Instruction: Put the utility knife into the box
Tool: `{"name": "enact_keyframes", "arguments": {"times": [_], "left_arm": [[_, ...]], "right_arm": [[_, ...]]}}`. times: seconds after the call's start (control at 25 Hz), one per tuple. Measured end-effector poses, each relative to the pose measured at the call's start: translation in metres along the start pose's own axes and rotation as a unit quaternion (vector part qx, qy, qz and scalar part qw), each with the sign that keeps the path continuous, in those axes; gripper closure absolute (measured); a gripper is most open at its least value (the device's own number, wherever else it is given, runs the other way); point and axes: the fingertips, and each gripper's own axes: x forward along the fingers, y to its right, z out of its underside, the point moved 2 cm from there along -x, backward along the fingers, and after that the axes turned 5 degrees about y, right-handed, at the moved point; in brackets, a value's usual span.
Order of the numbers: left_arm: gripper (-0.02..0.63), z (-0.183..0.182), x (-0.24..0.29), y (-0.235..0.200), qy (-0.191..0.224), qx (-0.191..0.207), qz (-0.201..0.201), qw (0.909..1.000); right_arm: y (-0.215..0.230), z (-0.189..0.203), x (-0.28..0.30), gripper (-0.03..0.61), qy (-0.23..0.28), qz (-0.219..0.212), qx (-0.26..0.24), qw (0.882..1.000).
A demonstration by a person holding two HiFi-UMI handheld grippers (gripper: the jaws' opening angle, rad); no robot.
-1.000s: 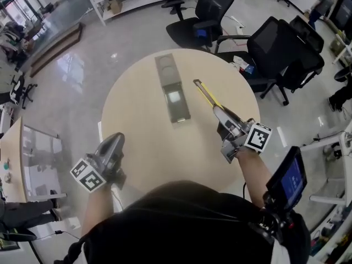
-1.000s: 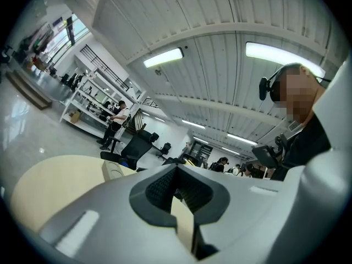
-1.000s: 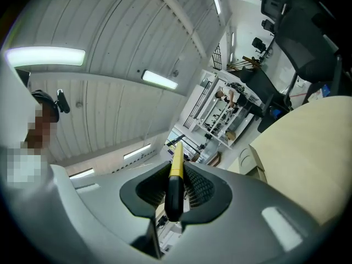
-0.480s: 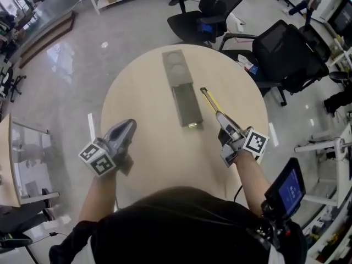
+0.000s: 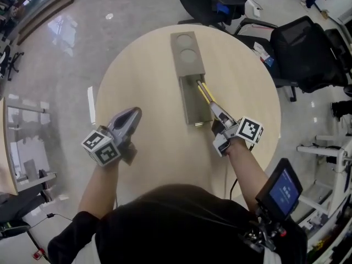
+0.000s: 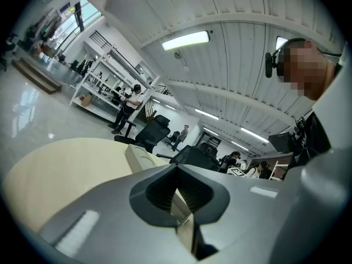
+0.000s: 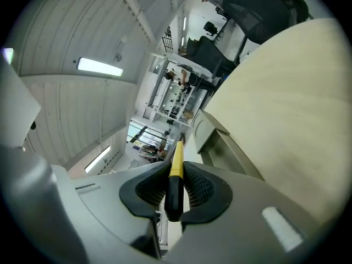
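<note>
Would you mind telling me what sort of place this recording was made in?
Probably an open-plan office or lab: black swivel chairs beside a round table, a polished floor, and white shelving racks further off.

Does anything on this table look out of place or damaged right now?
Nothing stands out. The box lies flat on the table, its near half open, and the utility knife is clamped in the right gripper, angled over that opening.

Lighting: bright, even, from white ceiling strip lights (image 6: 186,39). Glare: pale patches on glossy grey floor (image 5: 61,27). Shadows: faint on round pale wooden table (image 5: 143,70). Gripper views: bulged, black-cornered; grey right gripper (image 7: 174,187) soft near lens.
</note>
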Motion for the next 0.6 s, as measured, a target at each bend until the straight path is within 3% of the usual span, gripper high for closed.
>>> {"name": "enact_keyframes", "arguments": {"times": [0.6], "left_arm": [[0.617,0.025,0.061,-0.067,-0.029,0.006,-0.007,0.9996]], "right_arm": [[0.041,0.004,0.09,0.491,-0.032,0.06,0.072,0.995]]}}
